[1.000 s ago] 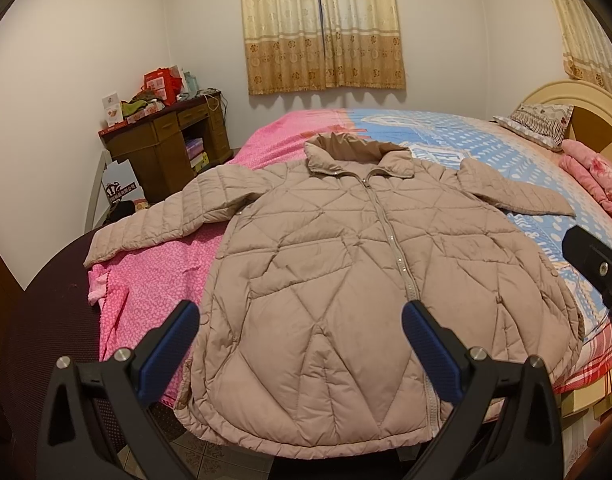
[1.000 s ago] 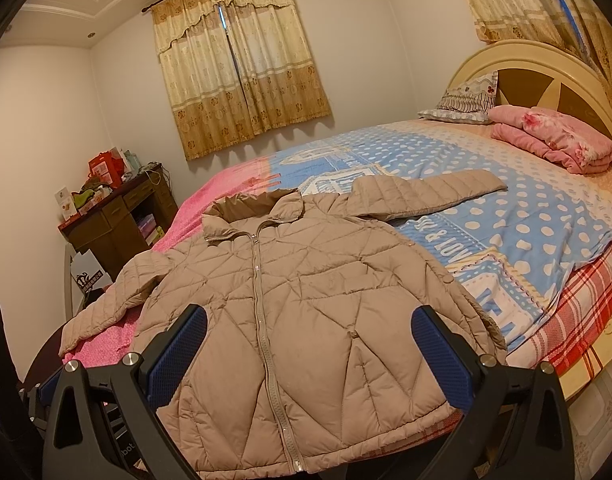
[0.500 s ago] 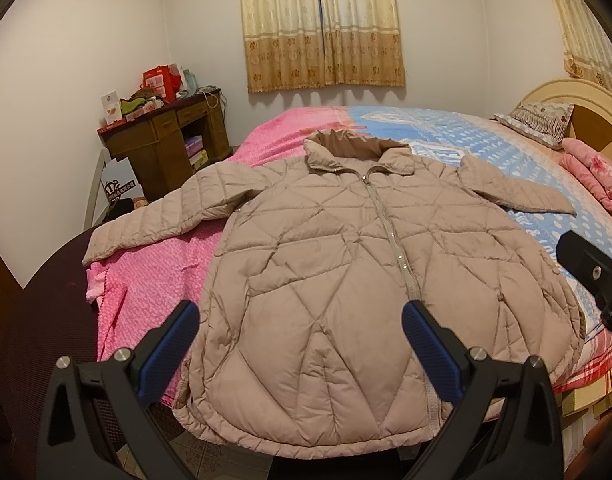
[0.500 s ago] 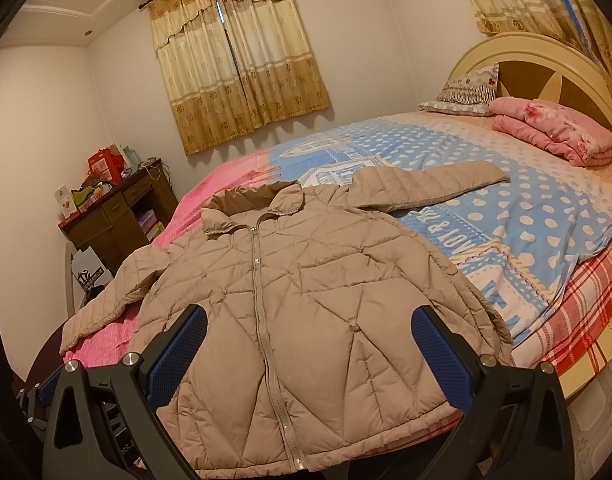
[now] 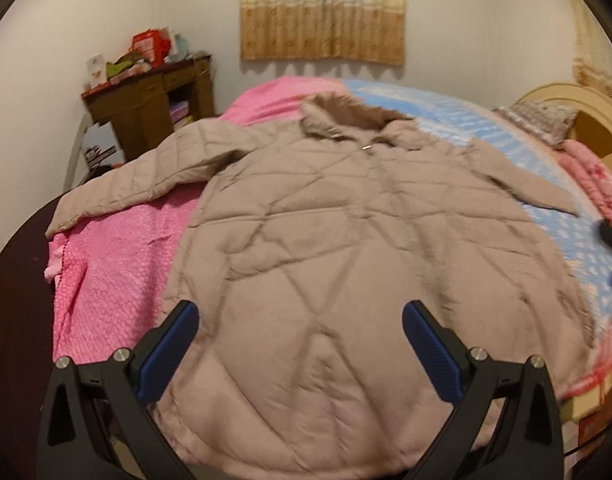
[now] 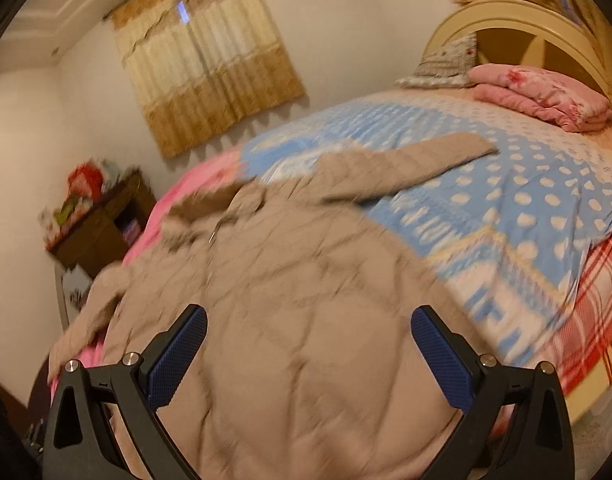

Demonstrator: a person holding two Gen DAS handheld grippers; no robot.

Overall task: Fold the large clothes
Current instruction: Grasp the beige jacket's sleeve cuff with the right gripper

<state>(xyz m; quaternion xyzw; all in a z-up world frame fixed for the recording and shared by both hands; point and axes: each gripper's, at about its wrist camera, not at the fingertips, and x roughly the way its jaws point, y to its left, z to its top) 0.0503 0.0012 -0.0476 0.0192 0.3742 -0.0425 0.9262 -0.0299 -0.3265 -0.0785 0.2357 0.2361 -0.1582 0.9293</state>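
- Both cameras have closed in on the jacket since a second ago; it fills more of each view, and both views are now motion-blurred.
- Left gripper [image 5: 299, 334]: jaws spread wide, nothing held, blue pads [image 5: 167, 350] over the lower front panel of the jacket. Contact with the fabric: cannot tell.
- Right gripper [image 6: 308, 338]: also wide open and empty, over the same hem area.
- Quilted beige jacket [image 5: 346, 248]: flat, front up, collar far from the cameras, hem at the near bed edge, sleeves spread out to both sides.
- Bed [image 6: 546, 208]: pink cover under the jacket's left half, blue dotted cover under the right.
- Folded pink blanket [image 6: 546, 92] by the headboard [image 6: 518, 20].
- Wooden desk [image 5: 145, 108] against the far wall, curtains [image 5: 324, 8] behind the bed.
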